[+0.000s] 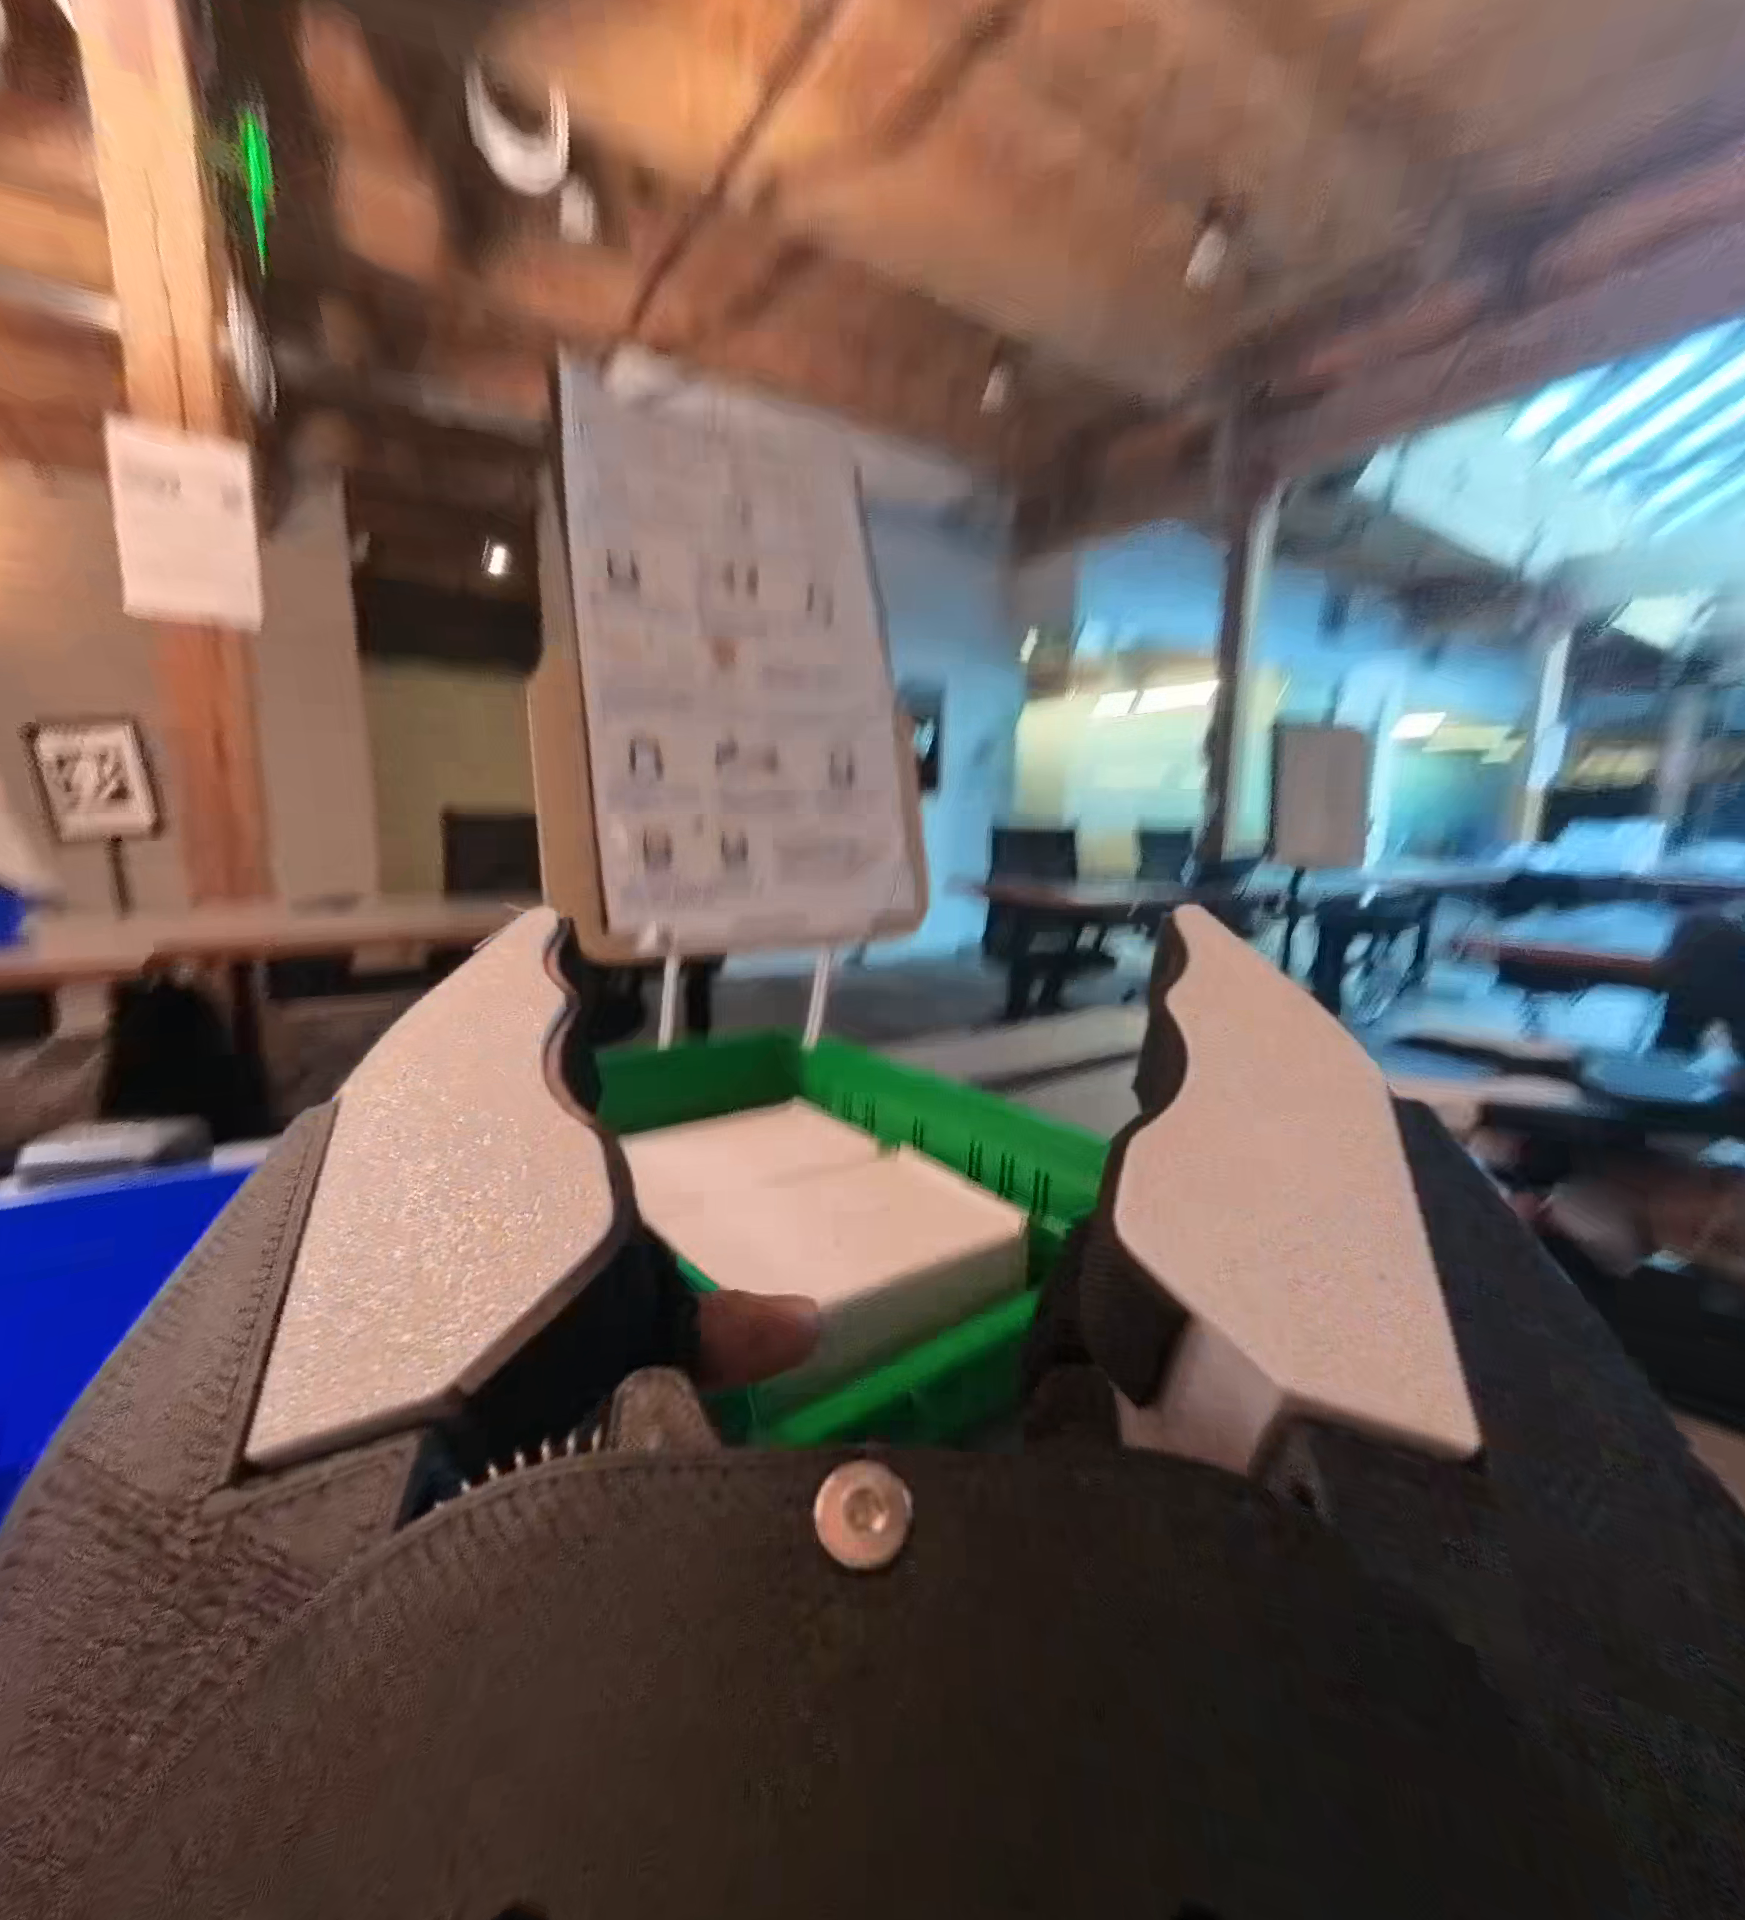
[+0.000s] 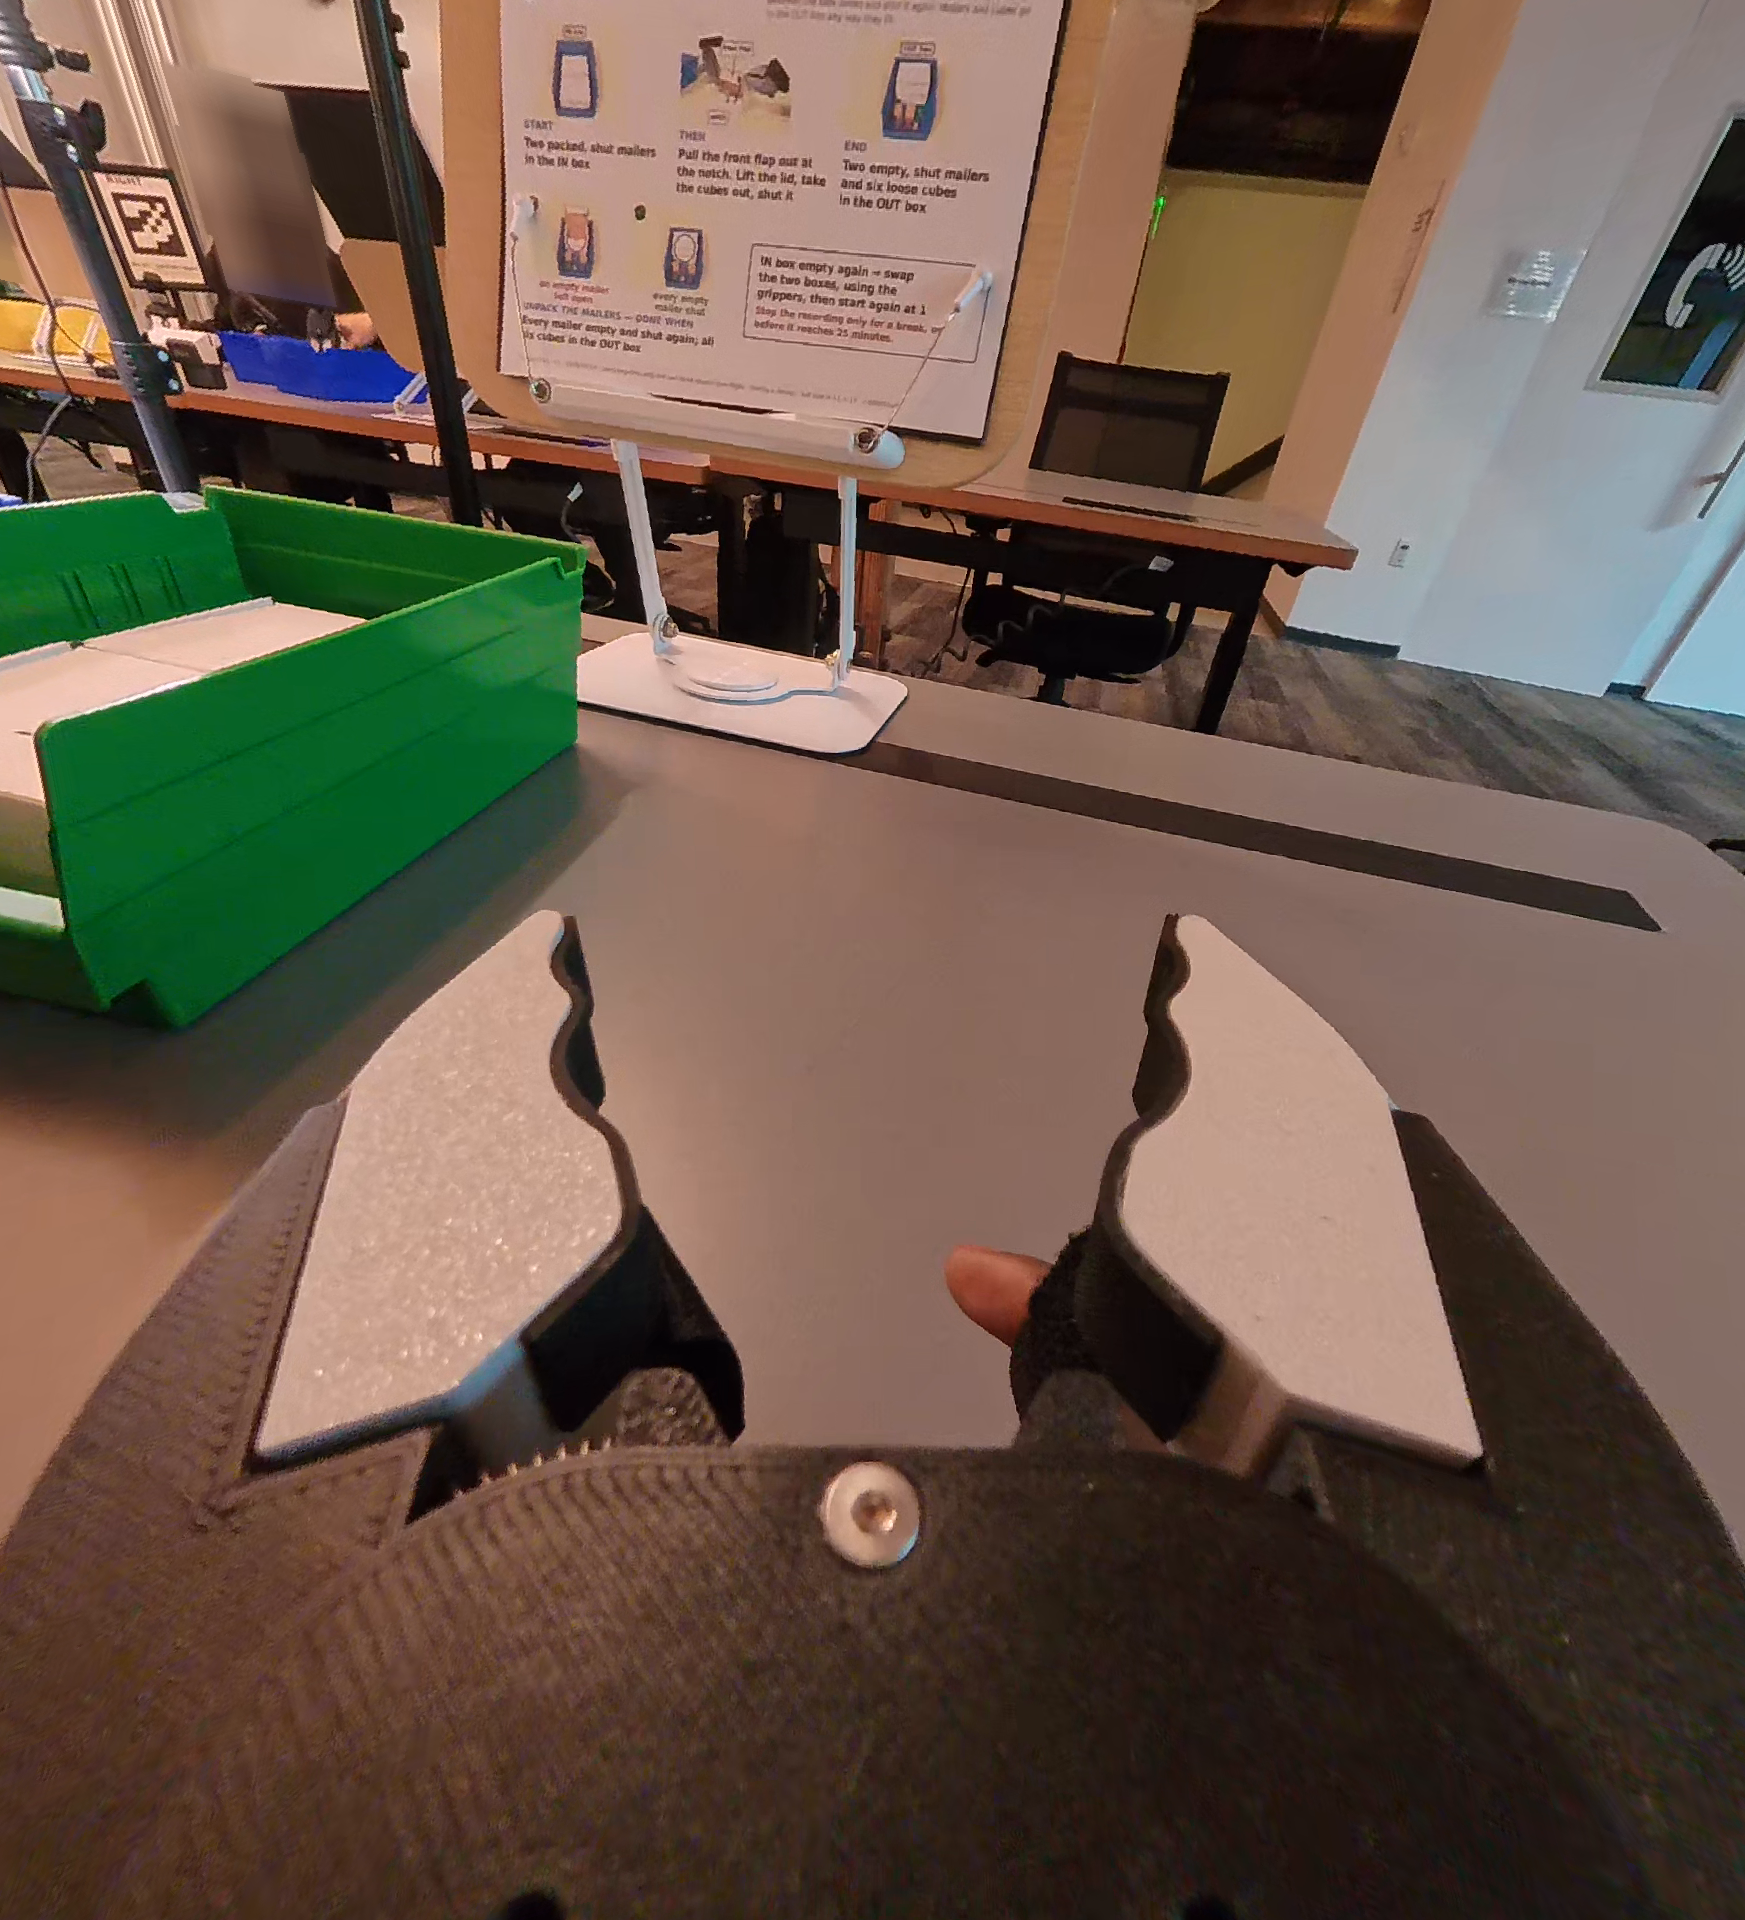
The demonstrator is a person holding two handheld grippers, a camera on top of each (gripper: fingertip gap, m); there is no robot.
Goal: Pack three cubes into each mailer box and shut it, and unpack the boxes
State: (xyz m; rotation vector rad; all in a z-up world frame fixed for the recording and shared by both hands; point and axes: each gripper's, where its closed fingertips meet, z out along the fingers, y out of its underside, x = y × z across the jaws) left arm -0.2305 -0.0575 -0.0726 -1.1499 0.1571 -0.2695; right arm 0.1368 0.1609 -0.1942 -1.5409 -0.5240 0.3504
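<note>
- Both my claws hang spread and empty: the left claw point(image 1: 863, 1039) faces the green bin point(image 1: 961, 1127); the right claw point(image 2: 868, 1039) hovers over bare desk point(image 2: 951, 883).
- Two shut white mailers point(image 2: 68, 686) lie side by side in that bin, at ten o'clock from my right claw.
- No cubes in view, so I judge unpacking is just starting.
- Next: reach in and lift out one mailer.

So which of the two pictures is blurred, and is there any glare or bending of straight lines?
Left wrist view: motion blur smears the room and the instruction board; the green bin and white boxes stay soft. Right wrist view: sharp, soft sheen on the grey table, wide-angle lens bends the table edge and the door at right. Both claws are crisp.
</note>
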